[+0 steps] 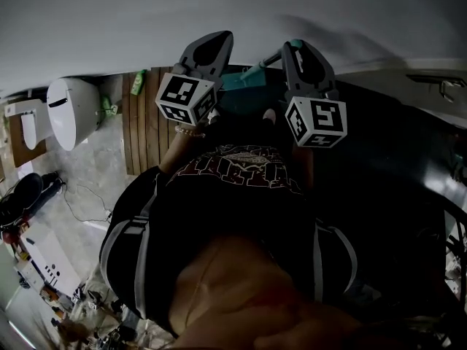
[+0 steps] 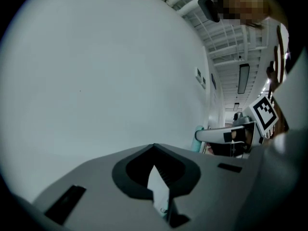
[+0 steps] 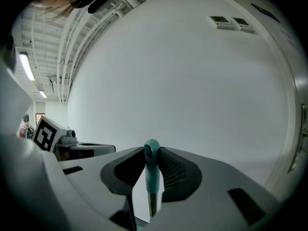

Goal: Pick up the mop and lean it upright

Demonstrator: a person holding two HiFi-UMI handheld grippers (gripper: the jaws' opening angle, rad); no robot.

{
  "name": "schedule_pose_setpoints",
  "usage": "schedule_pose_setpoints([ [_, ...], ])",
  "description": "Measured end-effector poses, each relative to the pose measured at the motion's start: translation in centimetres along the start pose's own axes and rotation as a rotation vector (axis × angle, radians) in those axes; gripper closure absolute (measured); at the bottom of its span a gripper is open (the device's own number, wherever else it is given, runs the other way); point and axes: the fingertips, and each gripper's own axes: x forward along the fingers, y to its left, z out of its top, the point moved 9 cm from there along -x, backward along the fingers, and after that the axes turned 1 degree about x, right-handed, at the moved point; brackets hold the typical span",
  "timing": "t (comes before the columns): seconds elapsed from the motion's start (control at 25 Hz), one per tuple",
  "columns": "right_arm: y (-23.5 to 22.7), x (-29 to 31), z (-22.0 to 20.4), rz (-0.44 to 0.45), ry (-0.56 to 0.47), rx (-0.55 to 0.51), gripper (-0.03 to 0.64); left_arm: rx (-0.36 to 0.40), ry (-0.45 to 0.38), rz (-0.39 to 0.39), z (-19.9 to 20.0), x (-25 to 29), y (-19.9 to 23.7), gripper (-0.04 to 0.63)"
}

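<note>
The mop's handle (image 3: 152, 174) is a thin shaft with a teal end cap. It stands upright between the jaws of my right gripper (image 3: 151, 152), which is shut on it, close to a white wall (image 3: 183, 71). In the head view the teal cap (image 1: 295, 44) shows at the tip of the right gripper (image 1: 300, 51), and a teal part of the mop (image 1: 243, 80) lies lower down between the two grippers. My left gripper (image 1: 211, 44) is raised beside it, shut with nothing in it (image 2: 155, 151). From the left gripper view the teal cap (image 2: 198, 136) sits at the right gripper's tip.
A white toilet (image 1: 73, 111) stands at the left, beside a wooden slatted mat (image 1: 149, 119) and a green bottle (image 1: 137, 82). A cable and several small items lie on the tiled floor (image 1: 80, 173) at lower left. The person's dark shirt fills the middle.
</note>
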Motion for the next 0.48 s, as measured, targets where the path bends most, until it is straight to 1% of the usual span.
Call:
schedule_pose_setpoints([
  [0.2,2.8,1.9,-0.5,0.012,0.011,0.004,0.512,0.011,0.005,0.001,0.3,-1.8,1.9,0.558],
  [0.48,5.9,3.9,-3.1,-0.019,0.053,0.006,0.512,-0.007,0.017,0.019,-0.1,-4.5,4.6,0.558],
])
